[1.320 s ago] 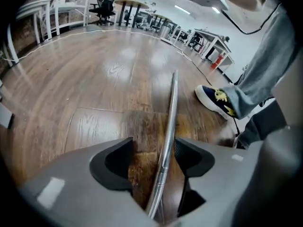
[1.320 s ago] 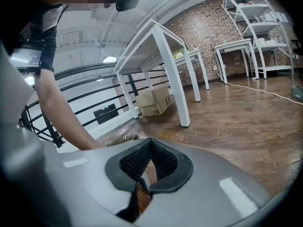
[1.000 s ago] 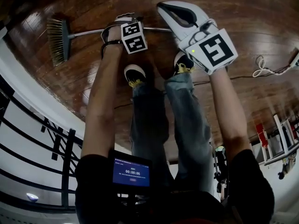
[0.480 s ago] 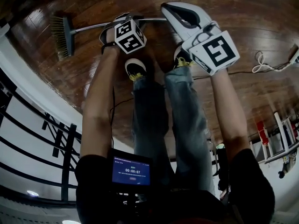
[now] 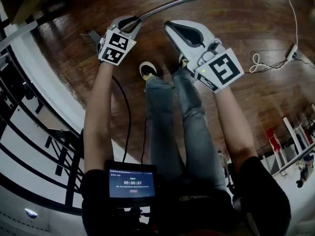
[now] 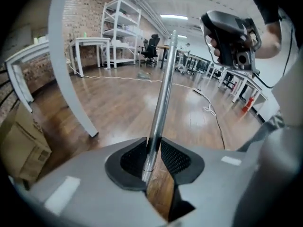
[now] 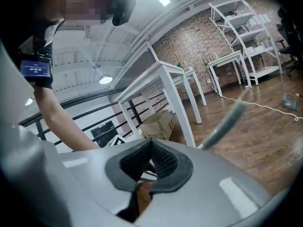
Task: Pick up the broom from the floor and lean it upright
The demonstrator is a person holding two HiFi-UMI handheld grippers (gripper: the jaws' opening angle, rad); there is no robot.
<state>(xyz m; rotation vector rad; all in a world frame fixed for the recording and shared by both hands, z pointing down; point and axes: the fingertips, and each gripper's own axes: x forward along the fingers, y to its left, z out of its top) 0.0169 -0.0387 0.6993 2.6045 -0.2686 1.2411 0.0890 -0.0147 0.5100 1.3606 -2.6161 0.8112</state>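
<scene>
The broom's metal handle [image 5: 182, 1] slants from my left gripper [image 5: 129, 22] up toward the top right in the head view. Its bristle head [image 5: 91, 35] peeks out low behind that gripper, near the wooden floor. In the left gripper view the handle [image 6: 163, 93] runs straight up between the black pads [image 6: 177, 159], and the left gripper [image 6: 152, 157] is shut on it. My right gripper [image 5: 171, 25] hovers just right of the left one, shut and empty. In the right gripper view its jaws [image 7: 150, 162] meet with nothing between them, and the handle [image 7: 226, 119] passes as a blur to the right.
The person's shoes [image 5: 147, 70] stand on the floor below the grippers. A white cable [image 5: 256, 60] and a power strip [image 5: 294, 50] lie at the right. A black railing [image 5: 29, 107] borders the left. A white table leg [image 6: 71, 79] and a cardboard box [image 6: 19, 145] stand nearby.
The left gripper closed on the handle and lifted it off the floor, so the handle now tilts up to the right. Both grippers rose, and the right one stayed shut.
</scene>
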